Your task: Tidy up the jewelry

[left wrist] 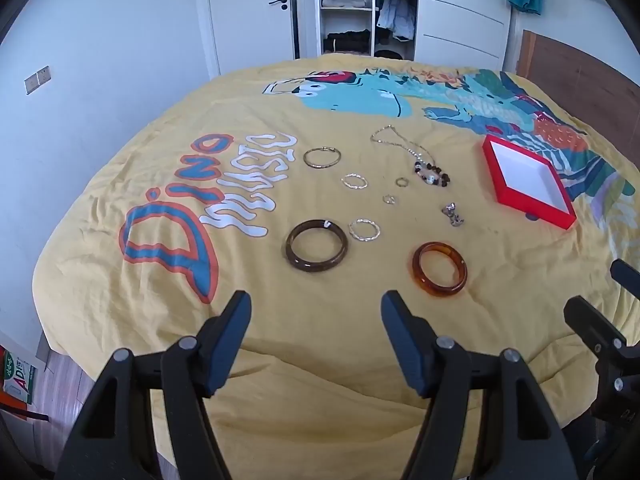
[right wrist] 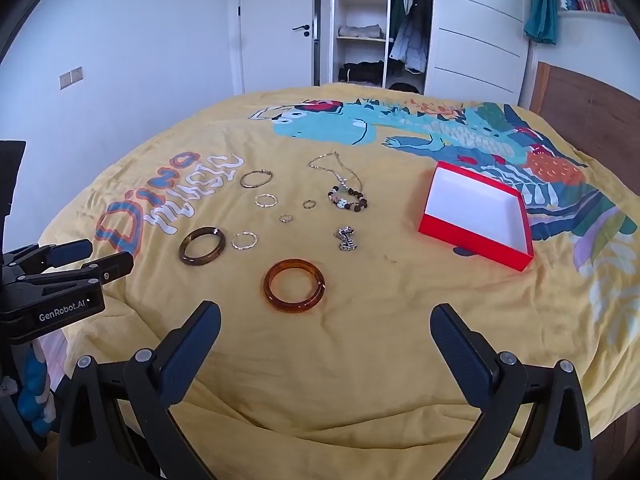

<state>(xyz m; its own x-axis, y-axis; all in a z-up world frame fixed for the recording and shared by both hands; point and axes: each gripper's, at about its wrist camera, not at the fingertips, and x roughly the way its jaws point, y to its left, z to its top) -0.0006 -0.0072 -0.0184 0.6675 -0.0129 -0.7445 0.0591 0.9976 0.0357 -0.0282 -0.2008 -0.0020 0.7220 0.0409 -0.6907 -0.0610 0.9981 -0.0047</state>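
Jewelry on a "Dino Music" quilt (right wrist: 360, 320); both grippers wide apart, empty
Left gripper (right wrist: 108, 256) reads "GenRobot.AI"; right gripper (right wrist: 326, 316); two bangles (right wrist: 294, 285); one red box (right wrist: 476, 240)

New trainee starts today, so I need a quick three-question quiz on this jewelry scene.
1. True or false: the red box already holds jewelry.
2. Which bangle lies nearest the right gripper? A) amber bangle B) dark brown bangle C) thin gold bangle
3. Fill in: both the right gripper and the left gripper are ____ and hold nothing.

Key: 1 false, the box is empty; 2 A; 3 open.
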